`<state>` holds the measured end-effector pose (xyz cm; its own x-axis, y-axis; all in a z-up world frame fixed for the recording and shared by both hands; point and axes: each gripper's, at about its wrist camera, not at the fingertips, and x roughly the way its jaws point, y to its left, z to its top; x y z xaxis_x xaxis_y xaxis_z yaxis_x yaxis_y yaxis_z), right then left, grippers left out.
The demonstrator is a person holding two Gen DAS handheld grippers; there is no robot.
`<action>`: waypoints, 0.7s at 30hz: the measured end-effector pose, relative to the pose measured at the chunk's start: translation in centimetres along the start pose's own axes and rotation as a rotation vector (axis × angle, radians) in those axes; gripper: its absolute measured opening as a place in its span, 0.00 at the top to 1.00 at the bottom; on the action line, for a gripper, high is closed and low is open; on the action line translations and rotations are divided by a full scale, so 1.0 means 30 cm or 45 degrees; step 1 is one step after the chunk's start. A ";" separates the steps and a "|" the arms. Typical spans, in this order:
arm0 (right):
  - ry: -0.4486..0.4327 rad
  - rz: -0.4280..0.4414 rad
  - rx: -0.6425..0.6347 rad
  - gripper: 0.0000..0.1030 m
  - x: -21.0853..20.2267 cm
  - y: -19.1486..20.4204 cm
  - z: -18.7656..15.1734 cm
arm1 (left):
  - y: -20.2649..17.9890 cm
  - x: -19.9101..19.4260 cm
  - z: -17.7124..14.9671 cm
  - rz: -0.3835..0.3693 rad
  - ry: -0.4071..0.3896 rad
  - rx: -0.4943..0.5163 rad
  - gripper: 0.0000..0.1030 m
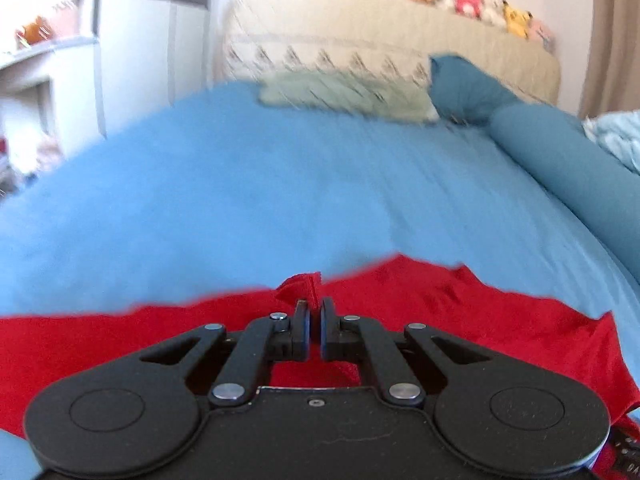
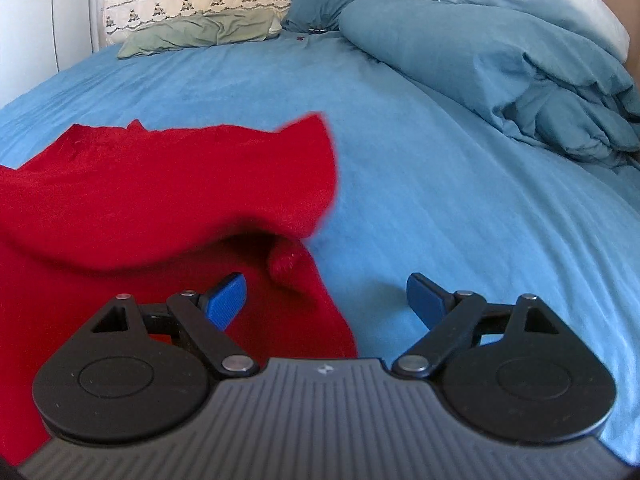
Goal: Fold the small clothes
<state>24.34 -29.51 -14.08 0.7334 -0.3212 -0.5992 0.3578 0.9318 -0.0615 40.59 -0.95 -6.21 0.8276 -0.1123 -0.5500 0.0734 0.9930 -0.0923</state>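
A red garment (image 1: 440,304) lies on the blue bed sheet (image 1: 240,184). My left gripper (image 1: 315,322) is shut on a small bunched bit of its edge, which sticks up between the fingertips. In the right wrist view the red garment (image 2: 160,200) fills the left half, partly lifted and blurred, with a rolled fold near its right edge. My right gripper (image 2: 326,300) is open and empty, its blue pads (image 2: 228,300) wide apart, the left one over the cloth, the right one over bare sheet.
A teal bolster (image 1: 560,168) and rumpled teal duvet (image 2: 500,68) lie along the right side. A green pillow (image 2: 200,34) and teal pillow (image 2: 320,0) sit at the quilted headboard (image 1: 360,28). A white wardrobe (image 1: 140,60) stands left.
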 end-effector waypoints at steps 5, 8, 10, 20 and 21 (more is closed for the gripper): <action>0.022 -0.013 -0.010 0.00 0.080 0.034 0.063 | 0.134 -0.026 -0.060 0.097 -0.024 -0.016 0.96; 0.056 -0.063 0.062 0.00 0.098 -0.021 0.075 | 0.193 0.008 -0.117 0.101 0.043 -0.039 0.96; 0.072 -0.040 0.083 0.00 0.106 -0.062 0.071 | 0.209 0.025 -0.152 0.081 0.073 -0.037 0.95; 0.083 0.061 -0.145 0.00 -0.025 -0.064 0.061 | 0.266 -0.128 -0.178 0.073 0.038 0.047 0.26; 0.043 0.102 -0.190 0.00 -0.066 -0.046 0.053 | 0.271 -0.139 -0.175 0.058 0.019 0.060 0.25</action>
<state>23.32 -30.43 -11.53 0.7352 -0.2417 -0.6333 0.2077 0.9697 -0.1289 34.80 7.41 -9.03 0.8224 -0.0673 -0.5649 0.0623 0.9977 -0.0282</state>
